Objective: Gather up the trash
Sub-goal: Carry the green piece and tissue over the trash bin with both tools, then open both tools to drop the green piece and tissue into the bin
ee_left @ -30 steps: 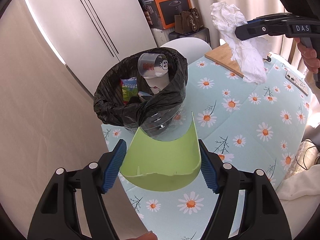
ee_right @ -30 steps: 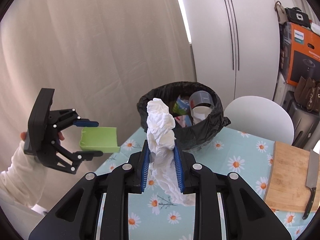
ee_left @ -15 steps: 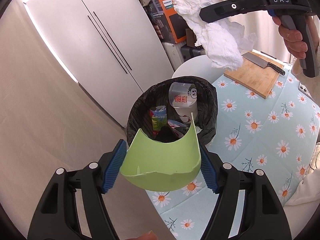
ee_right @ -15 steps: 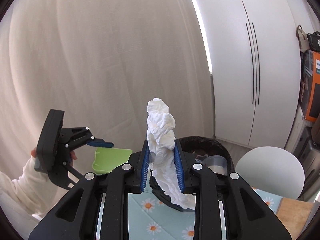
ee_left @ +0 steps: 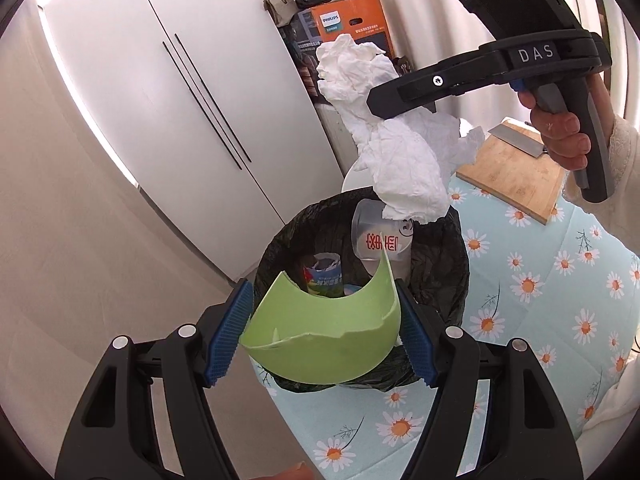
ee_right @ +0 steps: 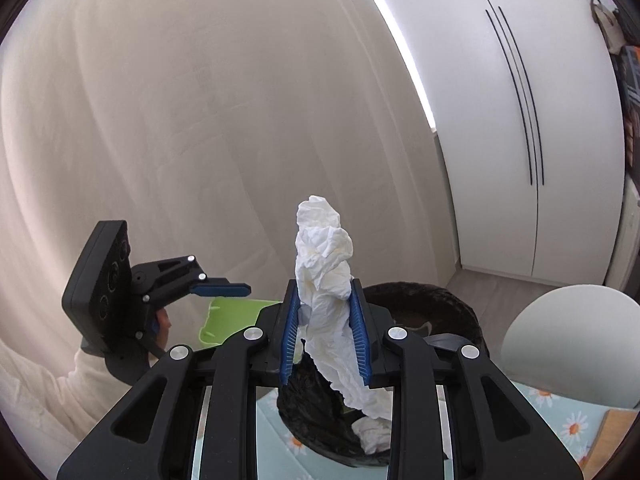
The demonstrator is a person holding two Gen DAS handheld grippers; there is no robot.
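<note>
My left gripper (ee_left: 324,332) is shut on a broken green bowl piece (ee_left: 320,344) and holds it over the near rim of the black-lined trash bin (ee_left: 452,280). My right gripper (ee_right: 325,328) is shut on a crumpled white paper towel (ee_right: 324,256); in the left wrist view the towel (ee_left: 400,160) hangs just above the bin's far side. The bin holds a clear plastic cup (ee_left: 376,236) and a blue-green wrapper (ee_left: 324,276). The bin (ee_right: 440,300) shows below the right gripper, and the left gripper (ee_right: 220,290) with the green piece (ee_right: 228,316) is at left.
The bin stands on a table with a daisy-print cloth (ee_left: 540,320). A wooden cutting board (ee_left: 516,172) with a knife (ee_left: 516,140) lies at the far right. A white chair (ee_right: 568,344) stands behind the table. White cabinet doors (ee_left: 200,100) and stacked boxes (ee_left: 344,24) are behind.
Both grippers rose and moved toward the bin. The green piece now sits over the bin's near rim, and the paper towel came in above the bin's far side.
</note>
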